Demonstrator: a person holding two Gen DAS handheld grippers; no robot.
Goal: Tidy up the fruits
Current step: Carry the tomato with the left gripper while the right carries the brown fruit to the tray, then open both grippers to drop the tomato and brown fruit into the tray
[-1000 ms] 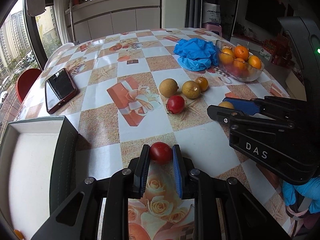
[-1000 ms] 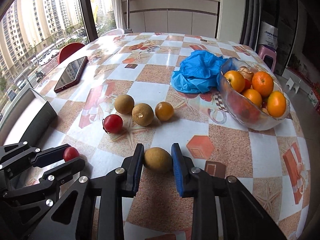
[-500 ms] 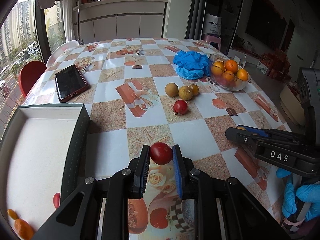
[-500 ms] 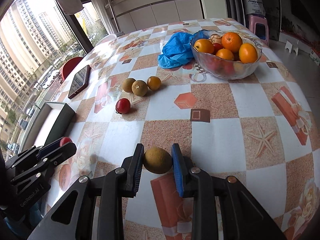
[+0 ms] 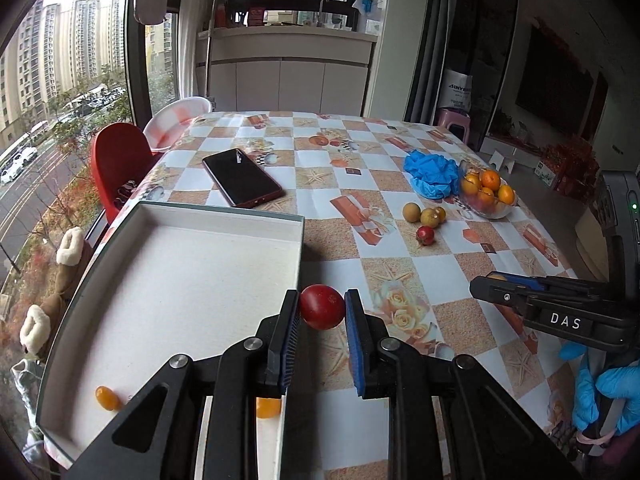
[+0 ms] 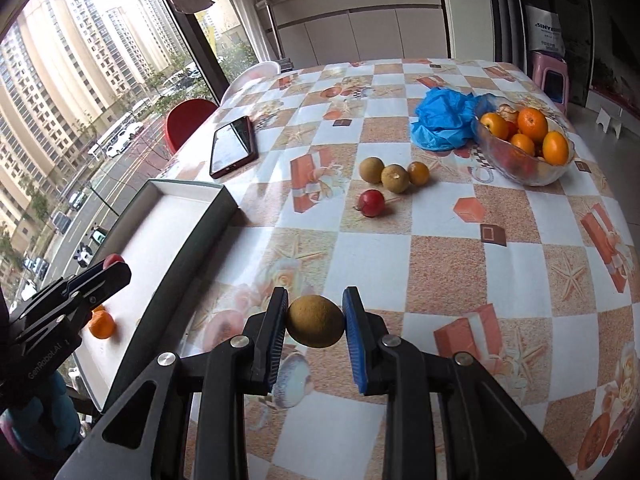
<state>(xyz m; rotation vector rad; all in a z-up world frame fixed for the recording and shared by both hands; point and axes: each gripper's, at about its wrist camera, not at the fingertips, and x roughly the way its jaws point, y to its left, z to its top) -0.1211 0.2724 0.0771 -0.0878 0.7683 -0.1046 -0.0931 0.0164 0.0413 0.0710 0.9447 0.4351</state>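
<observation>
My left gripper (image 5: pixel 322 312) is shut on a red fruit (image 5: pixel 322 306), held above the right wall of a white-lined box (image 5: pixel 180 280). The box holds small orange fruits (image 5: pixel 107 397). My right gripper (image 6: pixel 315 316) is shut on a brown-yellow round fruit (image 6: pixel 315 321), held above the table to the right of the box (image 6: pixel 184 236). The left gripper also shows in the right wrist view (image 6: pixel 108 270), over the box. On the table lie three brownish fruits (image 6: pixel 394 178) and a red fruit (image 6: pixel 371 203).
A glass bowl (image 6: pixel 524 168) of oranges stands at the far right beside a crumpled blue bag (image 6: pixel 444 120). A dark phone (image 6: pixel 234 146) lies beyond the box. A red chair (image 5: pixel 112 160) stands by the window at the table's left edge.
Both grippers have pulled back and up from the fruit cluster, each keeping its fruit. The left gripper has swung left, so the box now lies beneath and left of it.
</observation>
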